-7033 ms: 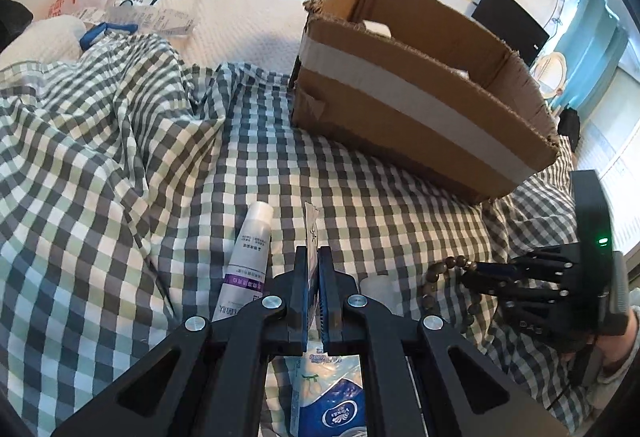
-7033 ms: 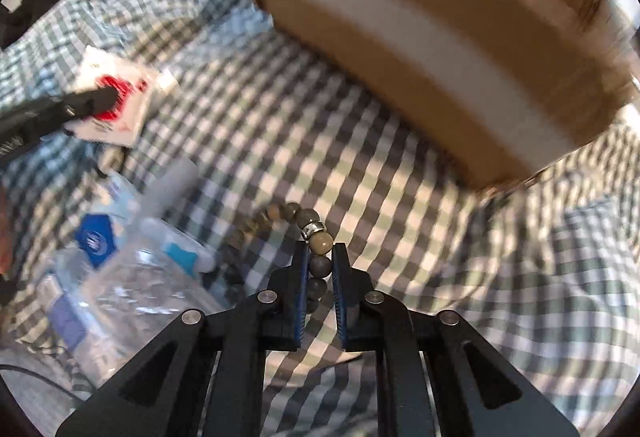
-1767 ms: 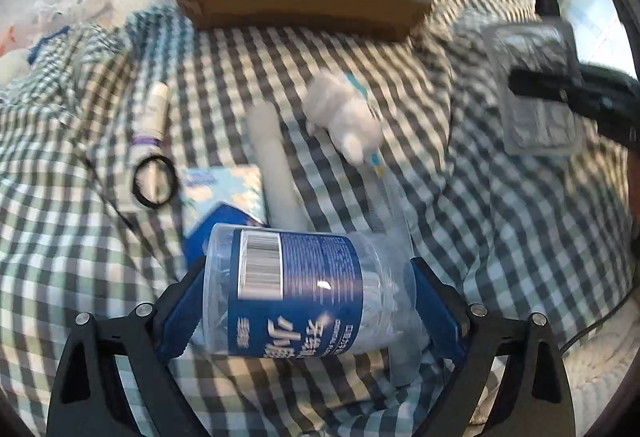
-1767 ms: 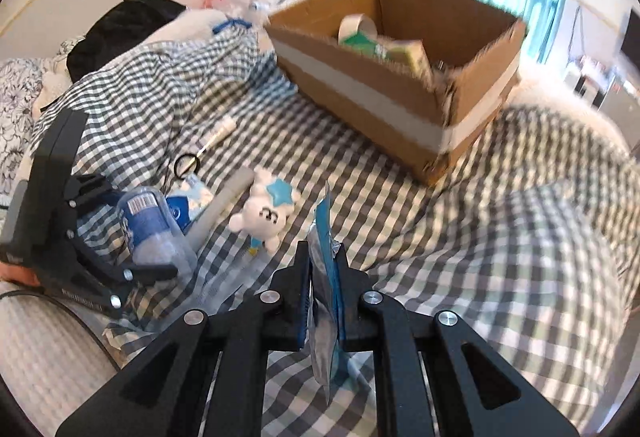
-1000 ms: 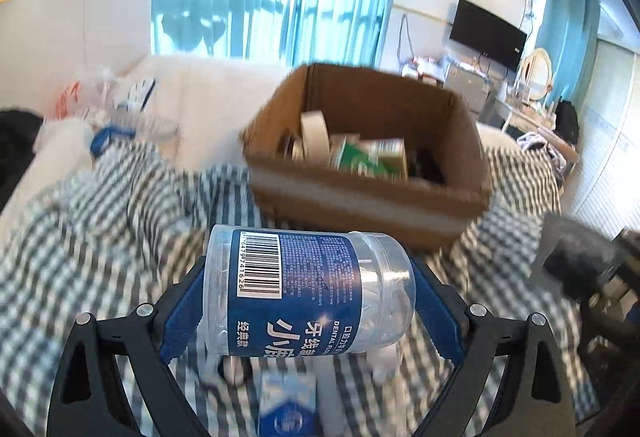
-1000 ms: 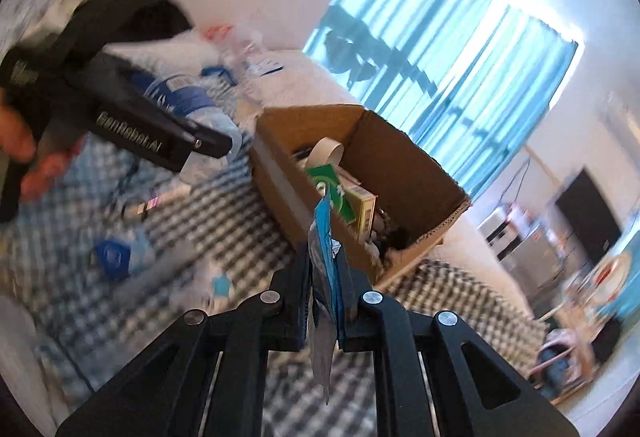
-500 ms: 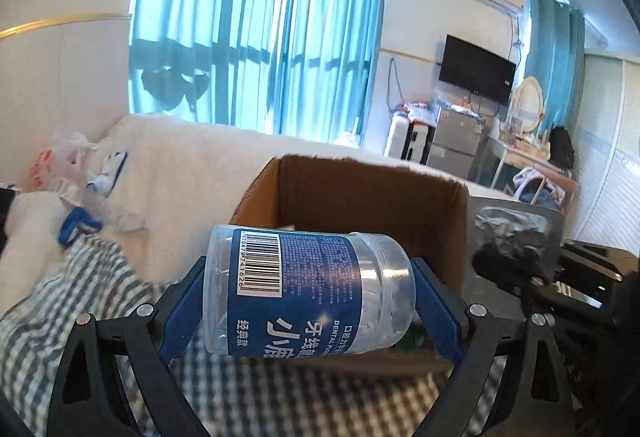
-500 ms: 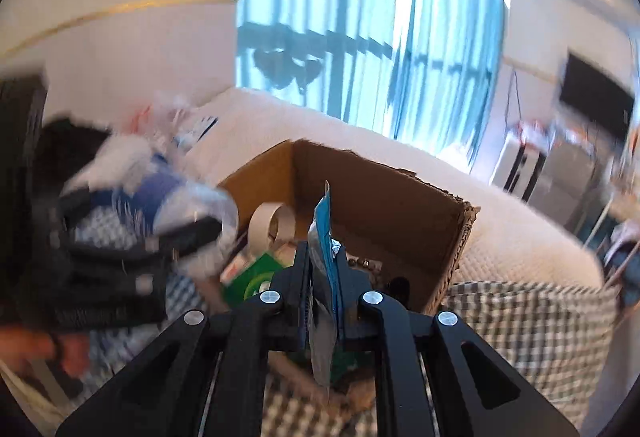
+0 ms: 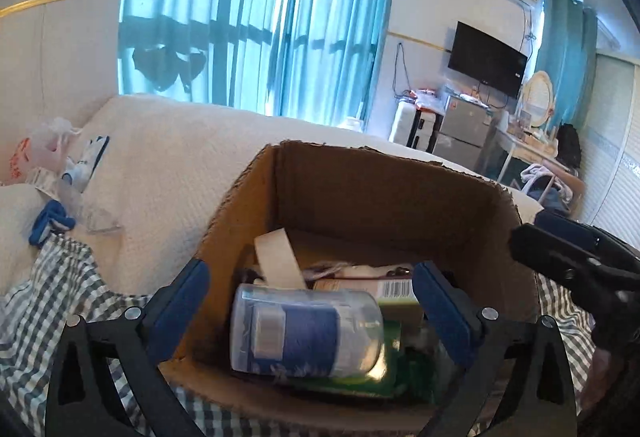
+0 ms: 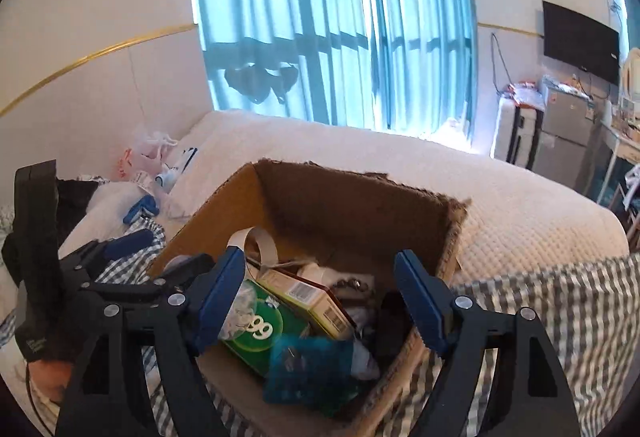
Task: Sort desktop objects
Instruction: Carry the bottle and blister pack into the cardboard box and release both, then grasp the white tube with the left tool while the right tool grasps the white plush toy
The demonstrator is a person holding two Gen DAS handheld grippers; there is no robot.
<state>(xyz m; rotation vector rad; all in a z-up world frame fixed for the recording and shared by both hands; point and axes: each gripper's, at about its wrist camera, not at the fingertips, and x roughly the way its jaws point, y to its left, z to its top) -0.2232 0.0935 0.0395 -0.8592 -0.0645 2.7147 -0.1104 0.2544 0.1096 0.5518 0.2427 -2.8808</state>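
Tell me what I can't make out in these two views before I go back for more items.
- Clear bottle, left wrist view: motion-blurred, label unreadable; whether it has landed in the cardboard box is unclear.
- Blue packet, right wrist view: blurred, contents indistinct.
- Box floor, both views: covered by the green carton and other items.
- Remaining items on the checked blanket: out of frame below both open grippers, left and right.

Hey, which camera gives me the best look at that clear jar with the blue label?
The left wrist view: the jar lies on its side in the cardboard box, between the open left gripper. The right wrist view doesn't clearly show it.
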